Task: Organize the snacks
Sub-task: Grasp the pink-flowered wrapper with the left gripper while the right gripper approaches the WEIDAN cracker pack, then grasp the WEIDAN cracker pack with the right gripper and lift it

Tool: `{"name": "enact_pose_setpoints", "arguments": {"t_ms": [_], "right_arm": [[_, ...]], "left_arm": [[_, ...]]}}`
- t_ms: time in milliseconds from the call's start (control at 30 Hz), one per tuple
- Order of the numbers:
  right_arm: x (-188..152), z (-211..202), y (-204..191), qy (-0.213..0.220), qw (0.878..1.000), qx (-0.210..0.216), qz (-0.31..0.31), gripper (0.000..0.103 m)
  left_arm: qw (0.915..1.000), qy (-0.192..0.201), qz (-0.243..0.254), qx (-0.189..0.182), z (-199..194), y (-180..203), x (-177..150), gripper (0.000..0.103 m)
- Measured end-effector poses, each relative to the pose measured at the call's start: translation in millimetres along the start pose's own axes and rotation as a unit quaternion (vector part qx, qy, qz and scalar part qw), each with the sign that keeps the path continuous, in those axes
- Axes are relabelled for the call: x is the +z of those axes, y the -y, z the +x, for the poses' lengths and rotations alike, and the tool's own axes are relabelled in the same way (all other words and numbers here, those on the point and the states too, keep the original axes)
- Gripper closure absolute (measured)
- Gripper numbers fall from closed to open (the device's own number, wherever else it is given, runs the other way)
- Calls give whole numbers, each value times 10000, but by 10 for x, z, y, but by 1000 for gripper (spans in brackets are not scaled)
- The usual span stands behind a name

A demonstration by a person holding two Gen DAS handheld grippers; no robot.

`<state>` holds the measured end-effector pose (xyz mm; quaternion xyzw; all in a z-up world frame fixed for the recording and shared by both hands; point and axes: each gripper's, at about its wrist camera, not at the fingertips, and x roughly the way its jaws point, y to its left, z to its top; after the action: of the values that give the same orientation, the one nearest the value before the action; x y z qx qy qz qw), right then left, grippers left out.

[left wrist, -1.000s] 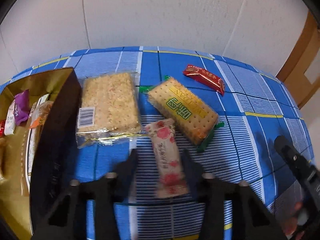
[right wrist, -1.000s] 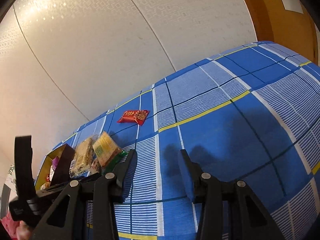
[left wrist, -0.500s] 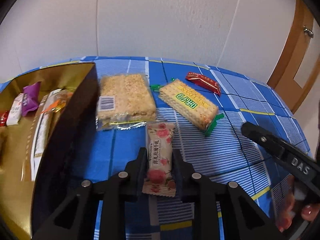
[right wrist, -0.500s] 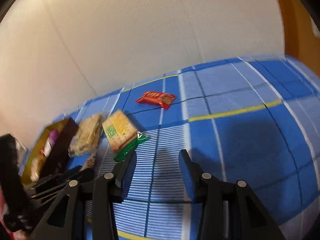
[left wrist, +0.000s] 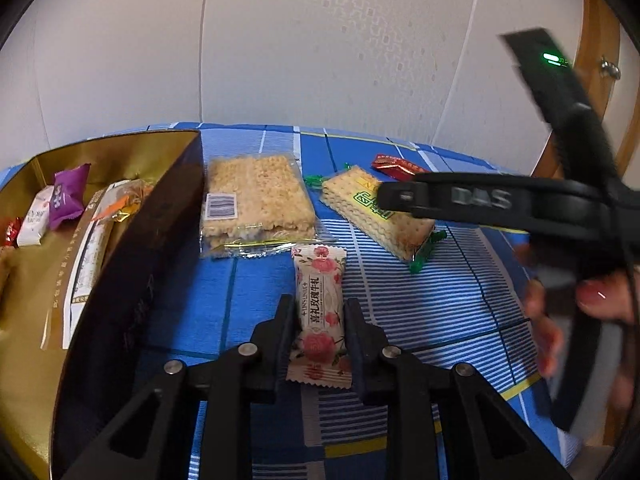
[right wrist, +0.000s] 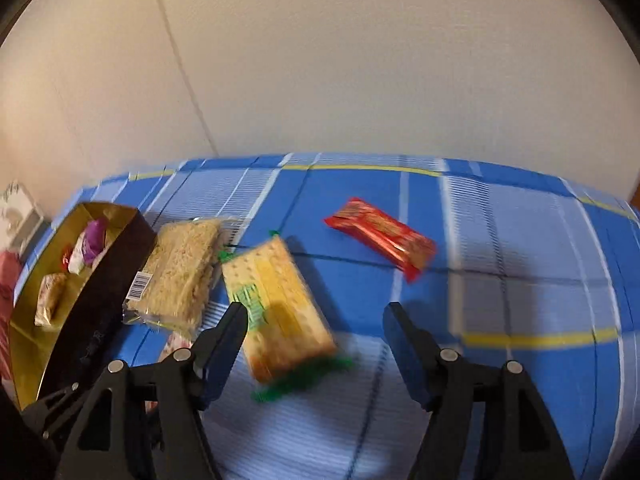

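My left gripper (left wrist: 320,316) is shut on a white candy bar with pink roses (left wrist: 322,304), held over the blue checked cloth. The gold box (left wrist: 120,156) with several wrapped snacks stands to its left. A rice cracker pack (left wrist: 256,196), a yellow biscuit pack (left wrist: 376,212) and a red bar (left wrist: 396,166) lie ahead. My right gripper (right wrist: 316,324) is open and empty, just above the near end of the yellow biscuit pack (right wrist: 276,300). The red bar (right wrist: 380,236) lies beyond it to the right. The right gripper's body crosses the left wrist view (left wrist: 500,200).
The gold box (right wrist: 116,210) with its dark wall stands at the left in the right wrist view, the rice cracker pack (right wrist: 180,268) beside it. A white wall backs the table. A wooden door frame (left wrist: 596,80) is at the right.
My left gripper closed on the rose candy bar and lifted it. My right gripper swung left and in toward the yellow biscuit pack, which now lies between its fingers.
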<state>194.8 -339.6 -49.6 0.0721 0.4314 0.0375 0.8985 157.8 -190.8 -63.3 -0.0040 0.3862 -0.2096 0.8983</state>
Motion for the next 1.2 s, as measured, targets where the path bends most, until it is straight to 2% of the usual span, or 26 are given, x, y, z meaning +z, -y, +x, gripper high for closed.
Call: {"name": "enact_pose_setpoints", "arguments": {"t_ms": [200, 367, 667, 1200], "right_arm": [[115, 243, -135, -386, 9985, 239, -308, 32], [70, 240, -186, -336, 9986, 114, -399, 32], [-66, 226, -324, -276, 9953, -246, -894, 43], [7, 313, -401, -364, 9943, -375, -931, 42]], "left_arm": [[10000, 22, -60, -57, -6, -14, -9, 78], [10000, 28, -19, -2, -13, 8, -14, 78], [10000, 34, -1, 23, -22, 17, -15, 78], [10000, 42, -69, -11, -28, -12, -15, 78]]}}
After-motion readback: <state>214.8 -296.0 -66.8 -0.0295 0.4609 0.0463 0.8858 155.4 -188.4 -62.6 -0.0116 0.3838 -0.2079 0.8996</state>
